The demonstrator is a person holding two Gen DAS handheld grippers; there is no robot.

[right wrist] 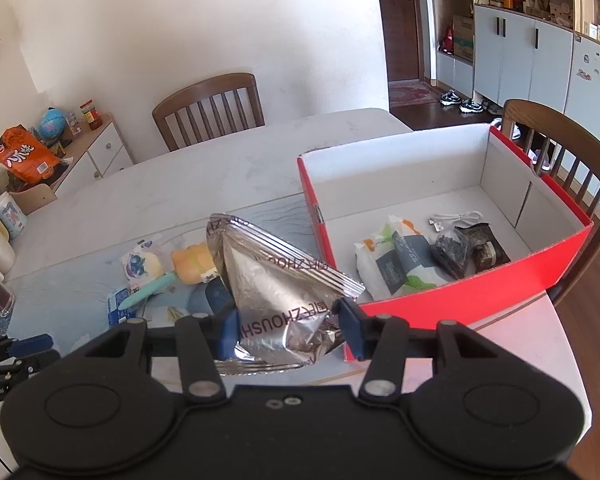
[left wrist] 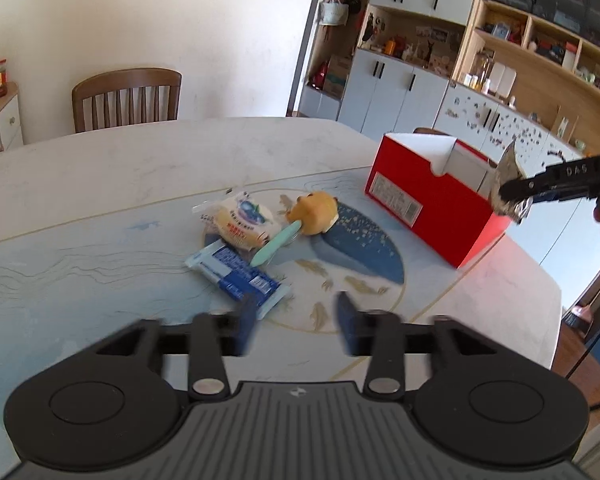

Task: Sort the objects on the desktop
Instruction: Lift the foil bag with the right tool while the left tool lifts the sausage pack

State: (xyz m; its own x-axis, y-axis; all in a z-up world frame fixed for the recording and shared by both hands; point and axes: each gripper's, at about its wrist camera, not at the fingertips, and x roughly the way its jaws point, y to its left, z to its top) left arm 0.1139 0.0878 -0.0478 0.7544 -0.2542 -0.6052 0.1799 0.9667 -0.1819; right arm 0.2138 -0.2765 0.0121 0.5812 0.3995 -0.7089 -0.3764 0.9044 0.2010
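Right gripper (right wrist: pixel 286 330), black-bodied with blue pads, sits closest to its own lens and is clamped on a crinkled silver foil snack packet (right wrist: pixel 276 288). Packet stands between both pads, pinched at its lower half, upper seam fanning up and left. Printed text on the foil reads reversed; "ZHOUSH" legible, remainder creased. Packet hangs above the table edge, just left of the near corner of the red cardboard box with white interior (right wrist: pixel 500 276), not yet inside it.

Box contents, right wrist view: white pouch with grey and green print (right wrist: pixel 392 264), two dark wrapped snacks (right wrist: pixel 466 250), coiled white cable (right wrist: pixel 456 216). Box side carries a white label (left wrist: pixel 396 200), print too small to read.

Left gripper (left wrist: pixel 298 320): jaws partly open, nothing between them, pads blurred. Just ahead of it on the pale patterned table (left wrist: pixel 100 184) lies a blue-and-white flat packet (left wrist: pixel 238 276); touching beyond it, a yellow-white bag with a blue round logo (left wrist: pixel 240 222), a mint-green pen-like stick (left wrist: pixel 278 244) and a yellow plush toy (left wrist: pixel 314 212). Text on these is unreadable.

Left wrist view also shows "DAS" in white on the right gripper's arm.

Orange snack bag (right wrist: pixel 26 158) with white characters rests on a side cabinet (right wrist: pixel 96 160). Two brown wooden chairs (right wrist: pixel 210 110) stand at the table.
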